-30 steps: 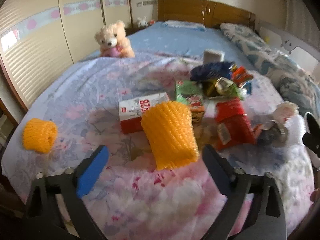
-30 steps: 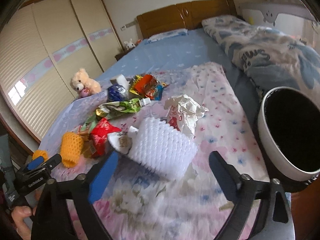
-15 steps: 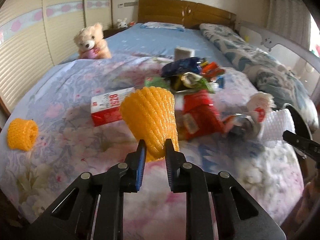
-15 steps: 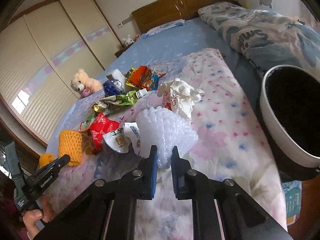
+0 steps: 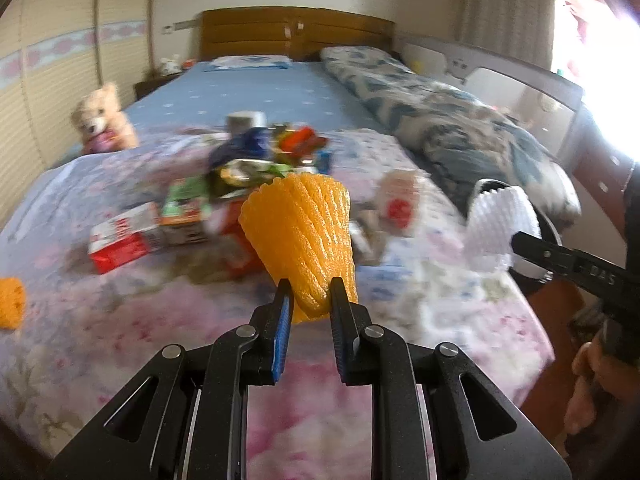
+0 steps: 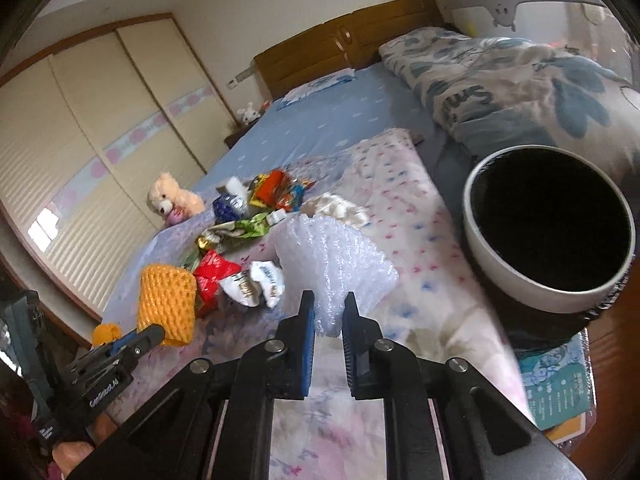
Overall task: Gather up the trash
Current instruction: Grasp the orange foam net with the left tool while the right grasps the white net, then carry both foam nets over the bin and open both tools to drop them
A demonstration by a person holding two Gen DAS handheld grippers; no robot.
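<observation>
My left gripper [image 5: 310, 294] is shut on the lower end of an orange foam fruit net [image 5: 300, 232], held up above the floral bedspread. My right gripper [image 6: 327, 312] is shut on a white foam fruit net [image 6: 332, 256], also lifted off the bed. The white net [image 5: 500, 220] and the right gripper's finger show at the right of the left wrist view. The orange net [image 6: 168, 300] and the left gripper appear at the lower left of the right wrist view. A round white bin [image 6: 484, 256] with a dark inside stands beside the bed, to the right of the white net.
A heap of wrappers [image 6: 256, 216], a red and white carton [image 5: 124, 236] and crumpled paper [image 5: 400, 196] lie on the bed. A second small orange net [image 5: 10, 300] sits at the left edge. A teddy bear [image 5: 102, 120] and a folded quilt [image 5: 440, 120] lie farther back.
Both grippers went from wide open around their nets to shut on them, then lifted them off the bed. The left view has swung right, toward the bin side.
</observation>
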